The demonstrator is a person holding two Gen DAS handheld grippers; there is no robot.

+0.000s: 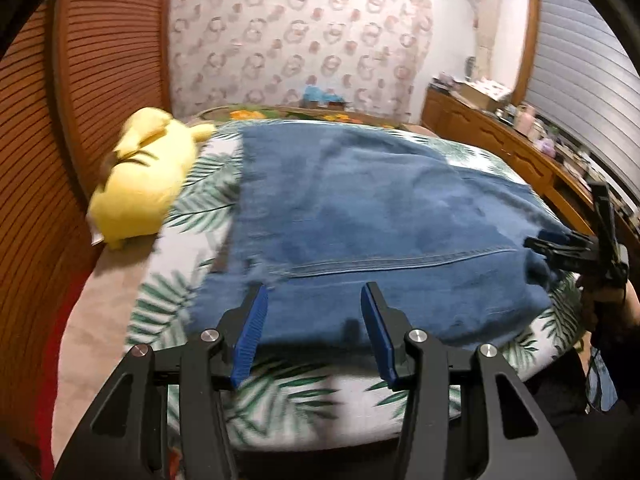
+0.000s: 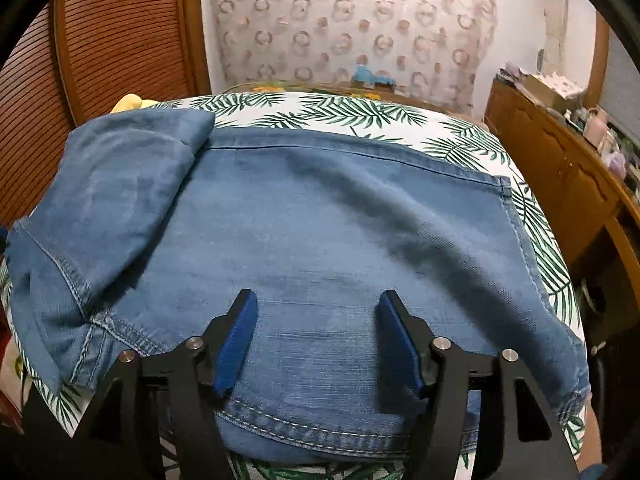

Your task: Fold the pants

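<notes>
Blue denim pants (image 1: 360, 208) lie spread on a bed with a palm-leaf sheet (image 1: 208, 184). My left gripper (image 1: 314, 296) is open, its blue pads just above the near edge of the denim. The right gripper also shows at the far right of the left wrist view (image 1: 560, 248), over the pants' right end. In the right wrist view the pants (image 2: 320, 220) fill the frame, with one part folded over at the upper left (image 2: 120, 168). My right gripper (image 2: 318, 300) is open and empty, hovering over the denim near a stitched hem.
A yellow plush toy (image 1: 144, 176) lies on the bed's left side. A wooden slatted wardrobe (image 1: 80, 80) stands at the left. A wooden dresser with clutter (image 1: 500, 128) runs along the right. Patterned wallpaper (image 1: 300, 32) is behind the bed.
</notes>
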